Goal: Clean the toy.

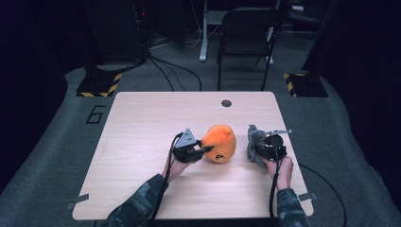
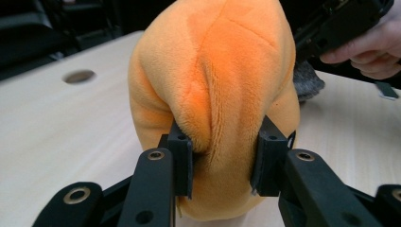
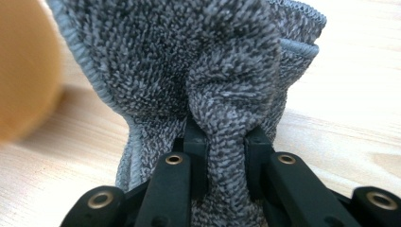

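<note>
One table (image 1: 142, 142), one orange plush toy (image 1: 220, 143) at frame centre, one grey cloth (image 1: 255, 144) just right of it. Both grabs done: left hand-held gripper (image 1: 204, 150) clenched on a plush fold, right hand-held gripper (image 1: 265, 150) pinching a cloth bunch. Probably left: bringing cloth to plush, maybe wiping it.

On the pale wooden desk (image 1: 142, 142) the orange plush toy (image 1: 219, 143) sits near the middle, with the left claw (image 1: 204, 150) touching its left side. The grey terry cloth (image 1: 254, 144) is just right of the toy, in the right claw (image 1: 261, 150). Behind the desk, on the floor, stands a black folding chair (image 1: 246, 35).
</note>
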Demonstrator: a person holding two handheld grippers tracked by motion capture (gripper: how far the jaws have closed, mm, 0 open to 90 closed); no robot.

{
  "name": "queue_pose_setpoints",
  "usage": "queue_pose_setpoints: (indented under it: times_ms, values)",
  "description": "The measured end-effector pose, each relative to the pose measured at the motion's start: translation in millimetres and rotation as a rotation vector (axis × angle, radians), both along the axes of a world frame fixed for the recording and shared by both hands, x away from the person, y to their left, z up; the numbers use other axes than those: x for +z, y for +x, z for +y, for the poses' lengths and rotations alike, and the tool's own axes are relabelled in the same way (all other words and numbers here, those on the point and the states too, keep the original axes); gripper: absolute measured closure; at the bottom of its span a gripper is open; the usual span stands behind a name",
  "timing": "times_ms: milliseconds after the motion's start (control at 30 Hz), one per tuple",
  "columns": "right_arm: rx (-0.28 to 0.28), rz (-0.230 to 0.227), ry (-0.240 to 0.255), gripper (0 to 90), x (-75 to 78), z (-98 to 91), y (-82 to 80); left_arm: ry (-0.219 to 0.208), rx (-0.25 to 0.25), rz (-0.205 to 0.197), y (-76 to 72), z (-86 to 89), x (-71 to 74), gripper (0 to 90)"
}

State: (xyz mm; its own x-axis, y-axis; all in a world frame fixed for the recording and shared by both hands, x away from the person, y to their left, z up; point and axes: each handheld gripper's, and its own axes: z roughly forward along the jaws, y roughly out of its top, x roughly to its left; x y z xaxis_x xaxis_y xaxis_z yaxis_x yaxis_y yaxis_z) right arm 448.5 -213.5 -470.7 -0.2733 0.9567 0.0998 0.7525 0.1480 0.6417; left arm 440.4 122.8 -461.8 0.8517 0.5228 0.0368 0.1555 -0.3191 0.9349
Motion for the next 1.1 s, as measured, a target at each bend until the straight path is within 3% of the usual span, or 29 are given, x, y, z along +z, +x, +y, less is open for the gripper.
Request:
queue_pose_setpoints:
  times_ms: [33,133,200,367,467,567,633,767,833,900,967,1100]
  values:
    - [-0.001,-0.002,0.003,76.9,0.7,-0.6,-0.1,0.039,-0.001,-0.016,-1.7,0.9,7.4,66.6]
    - [-0.005,-0.003,0.015,76.9,4.7,-2.1,-0.9,0.104,0.022,-0.035,-4.4,2.2,24.0,66.4]
    - [0.0,-0.016,0.025,76.9,9.7,-3.4,-1.7,0.15,0.028,-0.053,-5.4,-0.3,27.9,66.3]
    - [0.051,-0.07,0.073,76.9,34.5,4.8,-8.3,0.176,-0.009,0.006,-2.7,-14.1,16.3,65.7]
    - [0.11,-0.122,0.089,76.8,58.5,24.7,-18.5,0.228,-0.026,0.014,-2.0,-23.8,8.9,64.5]
    - [0.18,-0.172,0.114,76.7,82.3,48.3,-31.8,0.249,-0.045,0.021,-3.7,-30.3,5.5,63.8]
    - [0.227,-0.18,0.14,76.7,91.0,63.0,-38.9,0.259,-0.051,0.012,-5.2,-32.3,6.3,63.6]
    - [0.274,-0.163,0.159,76.5,82.5,87.0,-38.6,0.263,-0.082,-0.007,-7.2,-38.3,4.8,63.7]
    - [0.268,-0.159,0.099,76.7,71.0,94.3,-34.0,0.281,-0.086,-0.012,-7.5,-41.6,1.7,63.7]
    - [0.265,-0.16,0.06,77.0,63.0,93.3,-30.3,0.26,-0.085,0.004,-5.9,-41.1,-1.7,63.8]
    - [0.255,-0.158,0.068,77.3,61.2,89.6,-28.7,0.252,-0.088,0.006,-5.4,-41.2,-2.0,63.9]
    - [0.231,-0.158,0.029,77.6,57.3,81.8,-26.6,0.251,-0.088,-0.003,-6.0,-46.6,-3.8,63.9]
